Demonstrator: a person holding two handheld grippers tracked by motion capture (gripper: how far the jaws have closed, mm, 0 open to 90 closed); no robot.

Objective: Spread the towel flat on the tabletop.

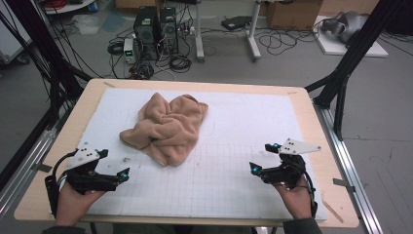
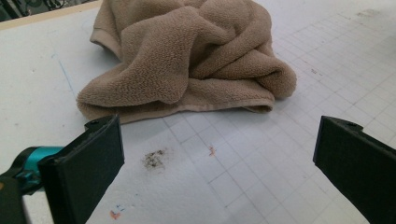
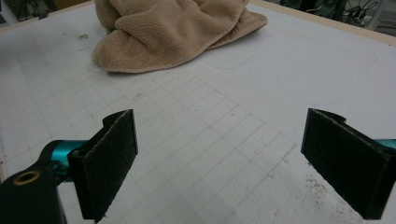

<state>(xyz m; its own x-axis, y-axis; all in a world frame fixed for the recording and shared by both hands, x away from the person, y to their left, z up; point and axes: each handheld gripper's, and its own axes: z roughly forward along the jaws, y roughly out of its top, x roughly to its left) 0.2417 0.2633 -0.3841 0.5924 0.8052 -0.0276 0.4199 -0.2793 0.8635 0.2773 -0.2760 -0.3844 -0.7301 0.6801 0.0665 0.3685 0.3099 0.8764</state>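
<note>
Presently catalogued, largest to smallest:

- Worktop [image 1: 311, 126]: a pale wooden board, seen from the high view, overlaid by a white gridded mat [image 1: 243, 146] that covers nearly all of it.
- Towel [image 1: 168, 126]: tan fleece, crumpled into a loose heap with folds twisted over one another; it is laid on the mat left of centre, toward the far half, well apart from both grippers. In the left gripper view the towel [image 2: 187, 60] is seen ahead of the jaws, its hemmed edge resting flat on the mat; in the right gripper view it [image 3: 173, 32] is seen farther off, at the upper left.
- Left gripper [image 1: 122, 174]: held in a hand at the near left corner, jaws spread wide and released, nothing between them.
- Right gripper [image 1: 260, 158]: held in a hand at the near right, jaws likewise parted wide, nothing grasped.
- Dark smudge [image 2: 154, 158]: a small stain on the mat, just ahead of the left jaws.
</note>
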